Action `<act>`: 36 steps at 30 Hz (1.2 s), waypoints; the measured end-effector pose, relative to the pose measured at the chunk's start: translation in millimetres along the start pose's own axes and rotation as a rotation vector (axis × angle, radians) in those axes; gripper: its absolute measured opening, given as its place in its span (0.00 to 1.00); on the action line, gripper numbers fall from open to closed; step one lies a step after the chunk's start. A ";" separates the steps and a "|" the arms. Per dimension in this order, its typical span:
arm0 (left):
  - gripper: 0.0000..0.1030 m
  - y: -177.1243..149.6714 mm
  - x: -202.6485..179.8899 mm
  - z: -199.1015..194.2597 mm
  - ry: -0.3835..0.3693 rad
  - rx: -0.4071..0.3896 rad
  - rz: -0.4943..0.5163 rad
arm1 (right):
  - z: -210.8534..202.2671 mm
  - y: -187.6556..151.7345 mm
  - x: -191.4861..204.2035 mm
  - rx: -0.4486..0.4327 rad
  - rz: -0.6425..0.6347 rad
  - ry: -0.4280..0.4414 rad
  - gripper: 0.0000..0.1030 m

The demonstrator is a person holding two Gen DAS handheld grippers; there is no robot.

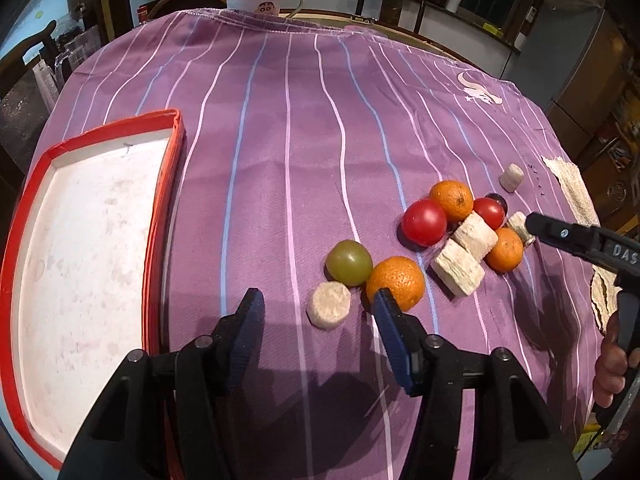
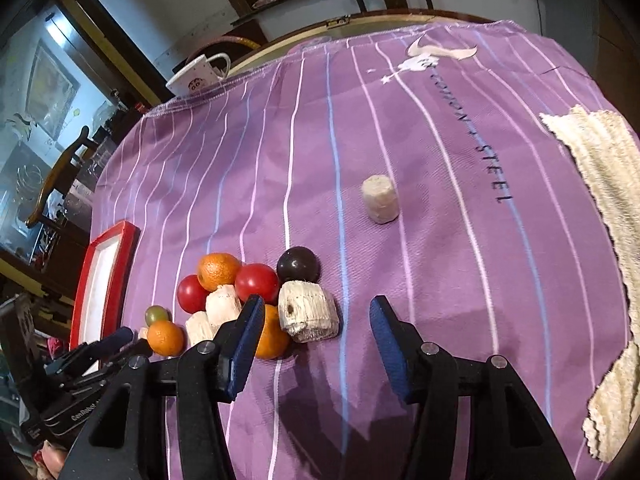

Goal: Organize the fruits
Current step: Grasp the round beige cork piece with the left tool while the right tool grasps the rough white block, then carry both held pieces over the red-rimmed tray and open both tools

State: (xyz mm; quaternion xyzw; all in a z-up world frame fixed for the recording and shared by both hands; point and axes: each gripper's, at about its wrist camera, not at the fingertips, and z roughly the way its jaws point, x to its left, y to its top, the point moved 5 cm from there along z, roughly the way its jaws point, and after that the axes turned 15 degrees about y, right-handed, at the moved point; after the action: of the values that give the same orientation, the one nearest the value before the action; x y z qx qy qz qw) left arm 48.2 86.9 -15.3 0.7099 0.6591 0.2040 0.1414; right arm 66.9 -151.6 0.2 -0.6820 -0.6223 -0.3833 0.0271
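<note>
**Fruit in a heap, my two hand-held grippers just above it**

My left hand-held gripper pointed down at the desk, which had a purple striped cloth on it. Its two blue fingers stood apart and nothing was between them but cloth. A pale round chunk lay flat, its round face up, just past the gap. A green grape sat behind it. An orange sat right by the tip of my right-side finger; I could not tell if they touched.

Further right lay the rest of the heap: a red tomato, a second orange, a smaller tomato and a third orange. Two pale cut logs lay on their sides, with their long way running from near me up and to the right. One more short chunk stood alone past the heap. The red tray with a white floor lay far to the left, with no fruit in it.

My right hand-held gripper also stood apart, holding nothing. A pale chunk with a hole lay on its side just inside the left finger. A dark plum sat behind it. An orange was partly hidden by that finger.
</note>
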 end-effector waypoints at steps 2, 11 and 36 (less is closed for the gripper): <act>0.42 1.4 0.0 2.2 -0.009 0.009 0.001 | 5.7 -0.4 -2.2 0.014 0.011 0.005 0.57; 0.22 0.5 -3.9 8.0 -0.044 0.031 0.006 | 13.9 4.6 -4.7 0.024 0.027 0.029 0.55; 0.22 6.3 44.7 -38.8 -0.046 -0.027 -0.141 | -13.3 0.9 46.9 -0.011 0.066 0.191 0.35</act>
State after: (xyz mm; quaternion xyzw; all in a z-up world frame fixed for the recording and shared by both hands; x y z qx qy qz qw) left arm 37.4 128.1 26.2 0.6644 0.7011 0.1862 0.1799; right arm 58.0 -119.8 36.1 -0.6627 -0.5918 -0.4488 0.0954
